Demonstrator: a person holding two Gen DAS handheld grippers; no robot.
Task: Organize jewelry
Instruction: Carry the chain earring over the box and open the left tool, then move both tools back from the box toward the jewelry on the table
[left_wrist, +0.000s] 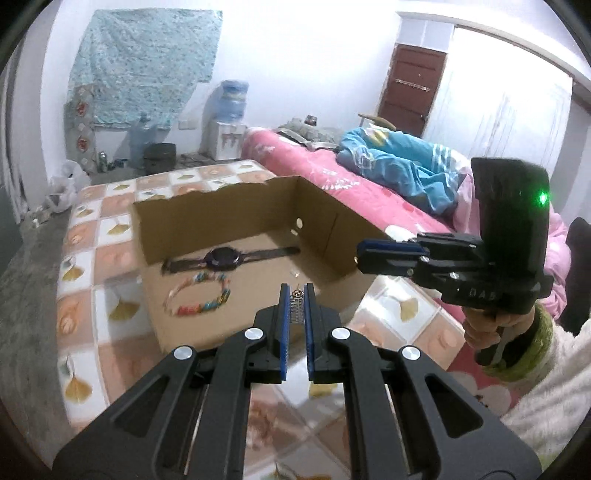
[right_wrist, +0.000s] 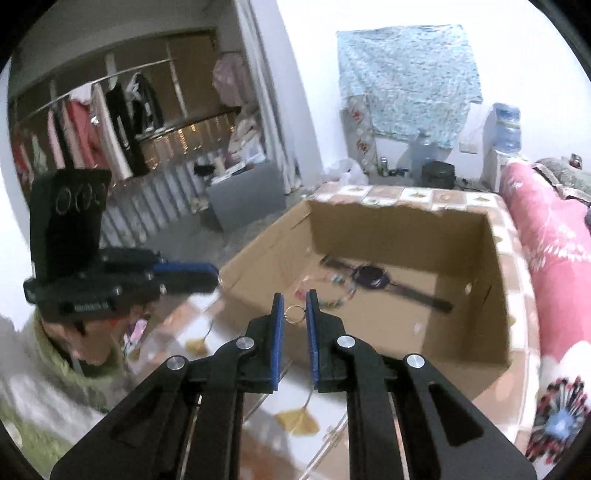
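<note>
left gripper (left_wrist: 296, 291): jaws narrow, pinching a small silvery earring (left_wrist: 297, 305) near the fingertips; it hangs over the near edge of the box (left_wrist: 236, 214)
right gripper (right_wrist: 295, 301): jaws narrow, a thin ring (right_wrist: 294, 314) held between the tips by its rim; it too hangs over the box's near edge
box contents: watch (left_wrist: 223, 258) laid flat toward the far wall; bead bracelet (left_wrist: 199, 295) in front of it, nearer the open front
risk, ring: I judge the hold slight, pads on a thin wire rim only; a jolt or a small slackening could let it fall short of the box, onto the patterned cover
risk, earring: small and partly hidden between the pads; it could catch on a pad at release, or land on the bracelet and tangle
risk, grippers: both close together at one edge; they could knock each other
surface: table (left_wrist: 92, 280) under a checked cloth with leaf prints; box toward its far right corner
room: pink bed (left_wrist: 295, 166) beside the table; blue cloth on the wall; water dispenser; brown door; clothes rail
</note>
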